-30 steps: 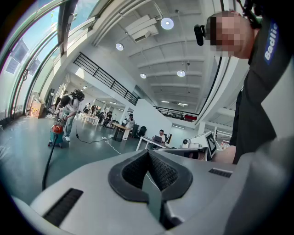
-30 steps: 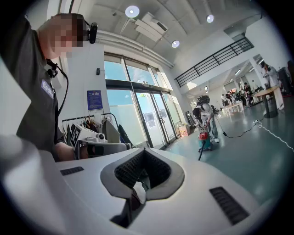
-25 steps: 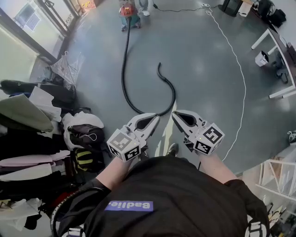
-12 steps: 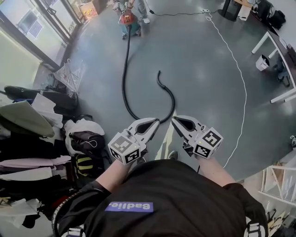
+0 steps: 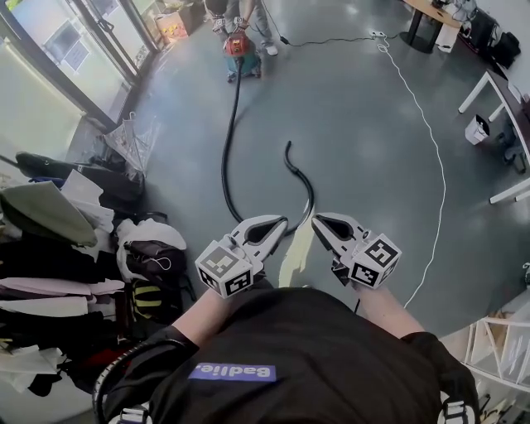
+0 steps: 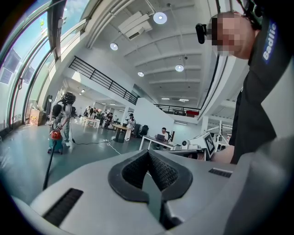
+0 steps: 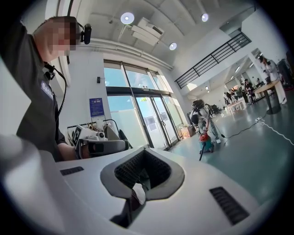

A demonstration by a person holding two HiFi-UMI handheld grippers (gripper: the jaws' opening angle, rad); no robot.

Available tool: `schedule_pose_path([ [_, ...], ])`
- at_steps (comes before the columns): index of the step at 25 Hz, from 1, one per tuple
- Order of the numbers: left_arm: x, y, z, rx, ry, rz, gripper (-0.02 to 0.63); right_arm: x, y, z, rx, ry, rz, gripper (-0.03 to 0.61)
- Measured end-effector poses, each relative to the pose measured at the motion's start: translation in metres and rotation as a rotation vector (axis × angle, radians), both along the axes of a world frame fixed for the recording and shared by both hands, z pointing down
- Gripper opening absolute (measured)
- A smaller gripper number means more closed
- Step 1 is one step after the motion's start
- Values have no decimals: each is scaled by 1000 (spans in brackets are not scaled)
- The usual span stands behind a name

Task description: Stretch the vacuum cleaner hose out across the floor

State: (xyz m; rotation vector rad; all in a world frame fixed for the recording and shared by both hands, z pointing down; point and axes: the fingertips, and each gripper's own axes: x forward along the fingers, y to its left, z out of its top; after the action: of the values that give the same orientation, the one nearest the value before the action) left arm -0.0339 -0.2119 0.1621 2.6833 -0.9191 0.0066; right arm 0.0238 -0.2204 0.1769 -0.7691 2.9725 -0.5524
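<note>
Item: black vacuum hose (image 5: 224, 141), lying on the grey floor (image 5: 364, 108). It runs from the red and teal vacuum cleaner (image 5: 238, 48) at the far end of the room towards the wearer, doubles back in a tight bend just ahead of the grippers, and ends in a hooked free end (image 5: 288, 149) about mid-floor, so the hose is not yet stretched out. Tools: left gripper (image 5: 282, 221) and right gripper (image 5: 315, 219), held side by side and near level above the bend, each with its jaws fully together and nothing between them; neither touches the hose. Surroundings: a second person (image 5: 248, 10) standing at the vacuum cleaner, a white cable (image 5: 431, 149) sweeping across the floor to the right, heaped clothing (image 5: 58, 248) and a folded umbrella (image 5: 124, 137) to the left. Hazards, as judged: the jaws must open before any grip, or they will only nudge the hose; a pull taken at the bend rather than the free end would likely drag or tip the vacuum cleaner towards the wearer; the ribbed hose may slip through the pads; the hose may sweep into the white cable or the clothing; the bend lies close to the wearer's feet, so a step could pin it.
</note>
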Motion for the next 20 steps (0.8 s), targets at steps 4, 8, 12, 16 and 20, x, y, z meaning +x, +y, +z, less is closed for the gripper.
schedule_pose_path([
  [4,-8,-25,4,4,11,-4,8,0,-22,7,-10,16,16,3],
  [8,-24,-64,9,2,35,0,8,-10,-52,14,-15,44,29,3],
  [12,-57,-123,24,-8,29,24,8,-31,-106,22,-26,59,97,3],
  [16,-90,-191,38,-31,32,65,8,-59,-166,30,-61,75,158,3],
  [20,-124,-255,58,-69,42,104,8,-92,-228,33,-72,96,207,3],
])
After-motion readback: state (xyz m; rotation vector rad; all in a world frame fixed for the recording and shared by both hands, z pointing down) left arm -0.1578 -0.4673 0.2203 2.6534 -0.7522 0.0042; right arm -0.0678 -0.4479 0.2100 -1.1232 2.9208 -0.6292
